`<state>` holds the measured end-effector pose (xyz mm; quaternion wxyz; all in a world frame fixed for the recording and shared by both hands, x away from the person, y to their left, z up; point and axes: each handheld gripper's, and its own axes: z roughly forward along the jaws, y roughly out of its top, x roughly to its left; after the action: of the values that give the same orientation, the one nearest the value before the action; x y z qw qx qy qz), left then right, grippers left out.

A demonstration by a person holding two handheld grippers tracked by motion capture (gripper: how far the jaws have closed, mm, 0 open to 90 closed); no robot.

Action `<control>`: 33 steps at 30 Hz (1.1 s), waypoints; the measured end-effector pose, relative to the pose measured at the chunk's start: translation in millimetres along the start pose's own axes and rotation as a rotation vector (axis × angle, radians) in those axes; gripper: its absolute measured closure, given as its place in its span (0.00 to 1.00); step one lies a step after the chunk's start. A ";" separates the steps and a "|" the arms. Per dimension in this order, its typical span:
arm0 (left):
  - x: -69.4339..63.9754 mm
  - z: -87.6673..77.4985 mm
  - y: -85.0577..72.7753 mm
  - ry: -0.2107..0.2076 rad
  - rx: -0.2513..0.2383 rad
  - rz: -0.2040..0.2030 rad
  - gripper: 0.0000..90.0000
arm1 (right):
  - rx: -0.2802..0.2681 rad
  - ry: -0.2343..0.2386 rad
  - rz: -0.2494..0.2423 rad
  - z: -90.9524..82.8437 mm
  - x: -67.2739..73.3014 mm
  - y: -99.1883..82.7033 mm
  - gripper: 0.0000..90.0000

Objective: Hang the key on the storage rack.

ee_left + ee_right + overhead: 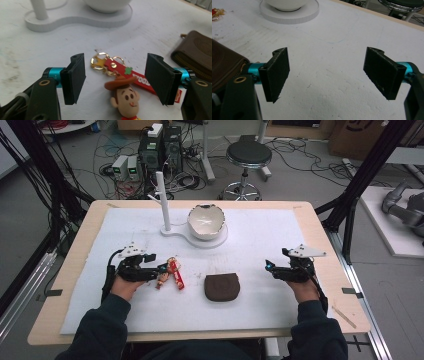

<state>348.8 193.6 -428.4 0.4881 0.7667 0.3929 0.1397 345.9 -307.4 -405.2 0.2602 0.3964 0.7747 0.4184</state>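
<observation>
White padding [260, 270] covers the wooden desk [75, 265] in the high view; the left tool [161, 268] sits at about eight o'clock on it, its tip against the cowboy keychain [170, 273], the brown pouch [222, 287] lies near six o'clock, and the right tool [269, 266] rests at four o'clock, well apart from both. In the left gripper view the jaws stand apart with the keychain's gold ring [98, 61] and red strap [127, 72] between them, pads not touching it; the bowl stand [75, 18] lies at twelve o'clock. In the right gripper view the jaws gape over bare padding, the pouch [223, 67] at nine o'clock.
</observation>
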 end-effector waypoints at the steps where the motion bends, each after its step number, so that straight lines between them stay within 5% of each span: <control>1: -1.8 2.3 -0.9 -0.007 0.018 0.002 0.36 | 0.001 0.002 0.001 -0.2 1.3 -0.1 0.24; 9: -8.0 17.5 -6.9 0.024 0.140 0.047 0.26 | 0.009 0.002 0.000 1.7 2.1 -0.2 0.24; 15: -13.3 25.9 -11.0 0.068 0.227 0.119 0.27 | 0.019 0.005 0.000 2.9 2.7 -0.7 0.24; 23: -10.6 22.8 -9.6 0.077 0.238 0.141 0.38 | 0.027 0.005 -0.001 4.0 3.2 -1.0 0.24; 25: -11.0 21.1 -7.1 0.087 0.249 0.170 0.51 | 0.030 0.006 -0.001 4.1 3.2 -1.1 0.24; 30: -8.4 18.5 -6.1 0.182 0.247 0.210 0.50 | 0.033 0.004 0.001 3.8 2.9 -1.6 0.24; 33: -6.7 16.3 -7.2 0.196 0.268 0.153 0.39 | 0.035 0.004 0.001 3.8 2.3 -1.9 0.24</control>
<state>350.9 179.8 -441.3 0.3288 0.8353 0.3943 0.1968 346.7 -304.5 -409.0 0.2514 0.4003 0.7822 0.4059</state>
